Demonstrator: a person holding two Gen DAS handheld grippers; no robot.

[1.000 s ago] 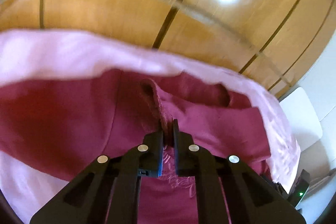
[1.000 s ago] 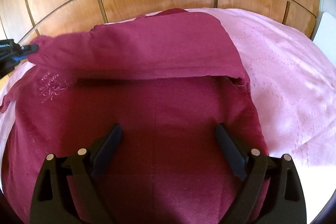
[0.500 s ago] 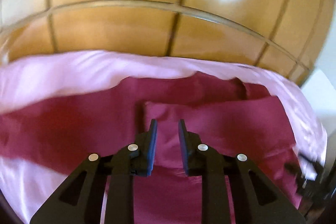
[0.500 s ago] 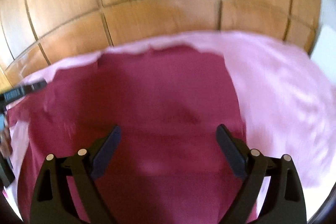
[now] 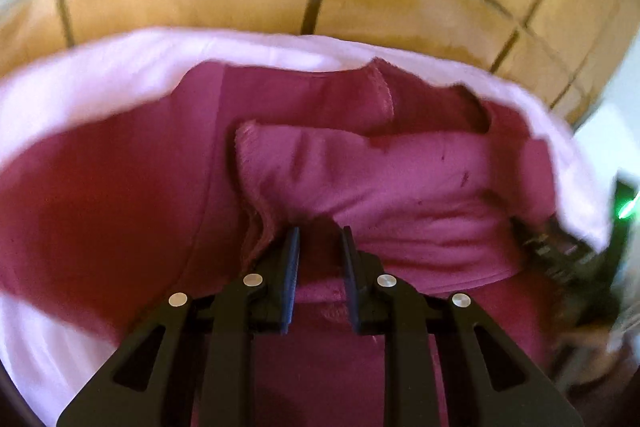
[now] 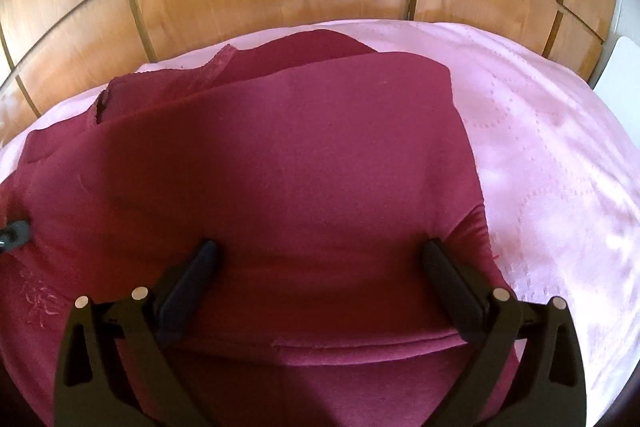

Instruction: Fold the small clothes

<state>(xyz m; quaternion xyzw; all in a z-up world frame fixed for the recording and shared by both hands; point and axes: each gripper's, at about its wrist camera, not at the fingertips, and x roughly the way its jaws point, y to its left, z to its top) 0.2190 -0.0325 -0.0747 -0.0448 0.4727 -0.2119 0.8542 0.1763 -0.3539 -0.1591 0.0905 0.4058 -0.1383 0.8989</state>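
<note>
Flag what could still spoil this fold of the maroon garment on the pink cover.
The left gripper, slightly open, hovers at the folded sleeve; pulling away could snag and drag it open. The right gripper, its jaws opening wide over the maroon garment, holds nothing, so the rumpled neckline may stay unflattened.

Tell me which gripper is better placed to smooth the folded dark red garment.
Probably the right gripper: its jaws are opening wide above the flat folded dark red garment, nothing between them. The left gripper sits narrowly parted at the side.
</note>
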